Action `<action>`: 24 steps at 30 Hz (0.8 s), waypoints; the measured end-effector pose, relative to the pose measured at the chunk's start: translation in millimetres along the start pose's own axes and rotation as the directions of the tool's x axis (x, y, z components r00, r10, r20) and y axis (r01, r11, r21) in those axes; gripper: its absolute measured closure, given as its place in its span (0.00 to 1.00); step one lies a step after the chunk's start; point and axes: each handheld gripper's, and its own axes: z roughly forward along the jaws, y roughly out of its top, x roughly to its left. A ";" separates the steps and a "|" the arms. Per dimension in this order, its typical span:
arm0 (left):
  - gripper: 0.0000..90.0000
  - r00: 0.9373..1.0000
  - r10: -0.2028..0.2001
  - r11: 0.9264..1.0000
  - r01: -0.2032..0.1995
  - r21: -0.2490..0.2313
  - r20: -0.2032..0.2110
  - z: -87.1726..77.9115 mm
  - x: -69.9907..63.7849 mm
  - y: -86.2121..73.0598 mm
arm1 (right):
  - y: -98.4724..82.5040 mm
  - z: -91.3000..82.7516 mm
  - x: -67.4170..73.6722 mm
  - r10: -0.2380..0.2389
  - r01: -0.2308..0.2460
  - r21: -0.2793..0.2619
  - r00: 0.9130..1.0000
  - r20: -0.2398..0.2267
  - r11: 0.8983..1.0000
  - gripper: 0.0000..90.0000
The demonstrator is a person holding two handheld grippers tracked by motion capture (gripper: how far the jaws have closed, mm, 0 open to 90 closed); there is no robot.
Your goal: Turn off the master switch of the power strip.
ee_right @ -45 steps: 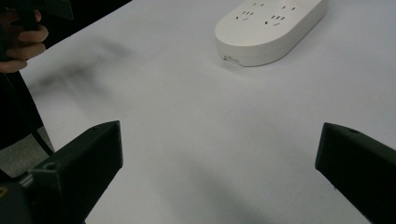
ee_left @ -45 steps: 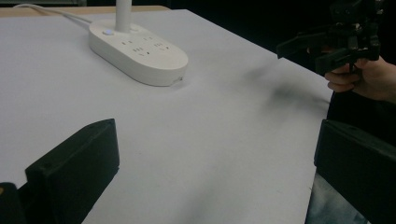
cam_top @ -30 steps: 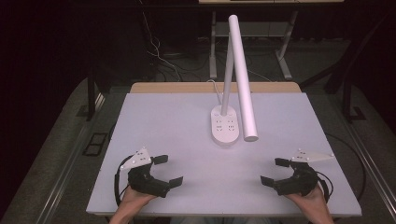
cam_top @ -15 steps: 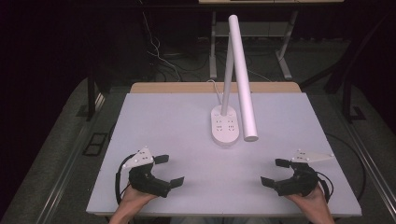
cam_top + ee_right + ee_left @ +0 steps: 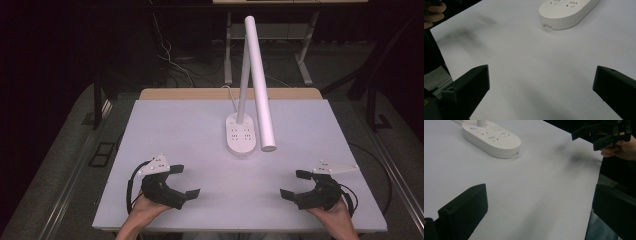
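Observation:
A white desk lamp stands mid-table on an oval base (image 5: 241,133) with power sockets; its tube head (image 5: 260,85) slopes down toward the front right. The same base shows at the top of the left gripper view (image 5: 491,138) and of the right gripper view (image 5: 567,8). My left gripper (image 5: 182,181) rests near the front left of the white table (image 5: 190,125), jaws wide open and empty. At the front right my right gripper (image 5: 295,184) is open too, nothing between its jaws. Both point inward toward the table's middle.
A wooden strip (image 5: 200,94) runs along the table's far edge, where the lamp's cable leaves. Beyond it are dark floor, loose cables (image 5: 170,60) and the legs of another table (image 5: 305,60). The right gripper with its hand shows far off in the left gripper view (image 5: 606,135).

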 end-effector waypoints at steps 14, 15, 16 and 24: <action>0.00 1.000 0.016 0.999 -0.016 0.042 0.006 1.7 3.2 18.6 | -0.8 0.5 -1.0 0.002 -0.002 -0.003 1.000 0.007 1.000 0.00; 0.00 1.000 0.016 0.999 -0.016 0.042 0.006 1.6 3.6 20.4 | -0.8 0.5 -1.0 0.002 -0.002 -0.003 1.000 0.007 1.000 0.00; 0.00 1.000 0.018 0.999 -0.019 0.045 0.007 1.5 4.3 22.5 | -0.8 0.5 -1.0 0.001 -0.001 -0.002 1.000 0.007 1.000 0.00; 0.00 1.000 0.024 0.998 -0.025 0.058 0.008 2.7 8.2 32.6 | -1.0 1.2 -0.8 0.003 -0.003 0.006 1.000 0.005 1.000 0.00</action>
